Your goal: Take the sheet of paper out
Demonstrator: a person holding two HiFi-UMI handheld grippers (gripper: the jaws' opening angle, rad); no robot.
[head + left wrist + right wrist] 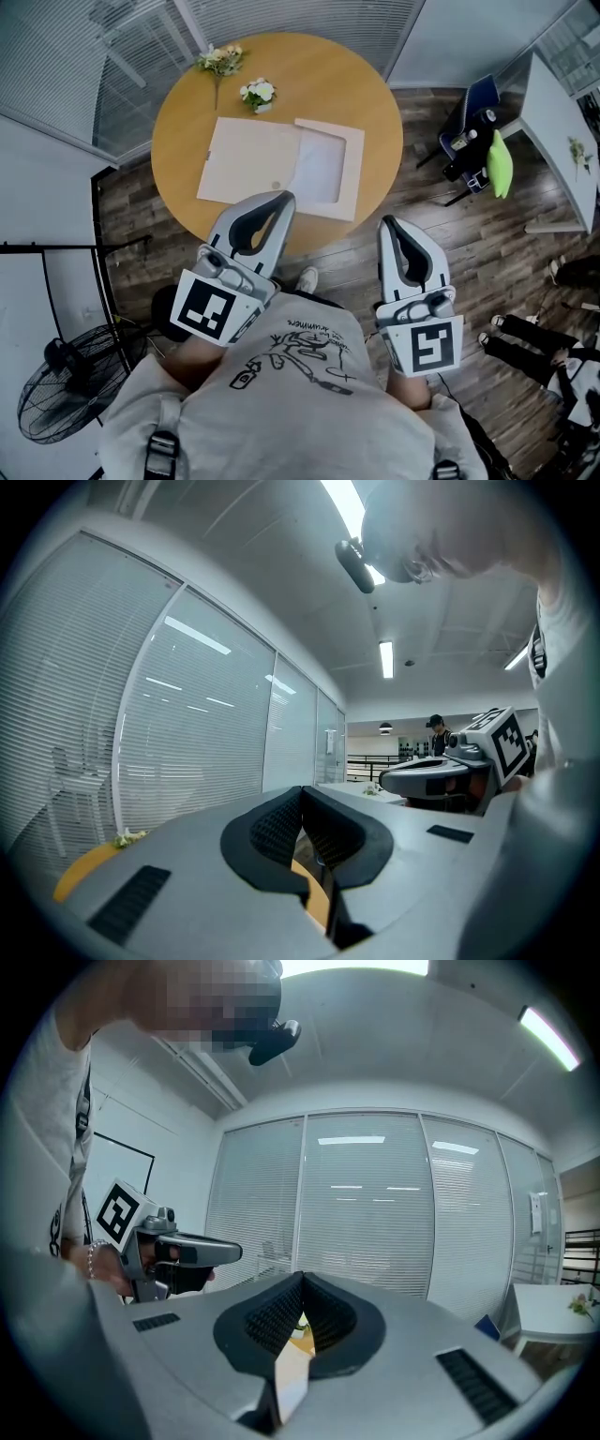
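Observation:
A flat beige envelope (246, 159) lies on the round wooden table (178, 122). Its right end is open, and a white sheet of paper (319, 171) shows inside the cut-out. My left gripper (281, 199) hovers over the table's near edge, just short of the envelope, its jaws shut and empty. My right gripper (387, 223) hangs to the right, beyond the table's rim and over the floor, also shut with nothing in it. In the left gripper view the left gripper (302, 794) has its pads pressed together. The right gripper (302, 1281) shows the same in its own view.
Two small flower bunches (222, 60) (257, 92) lie at the table's far side. A black chair with a green object (498, 161) and a white table (561, 131) stand at right. A floor fan (64, 389) is at lower left. Someone's legs (527, 339) show at right.

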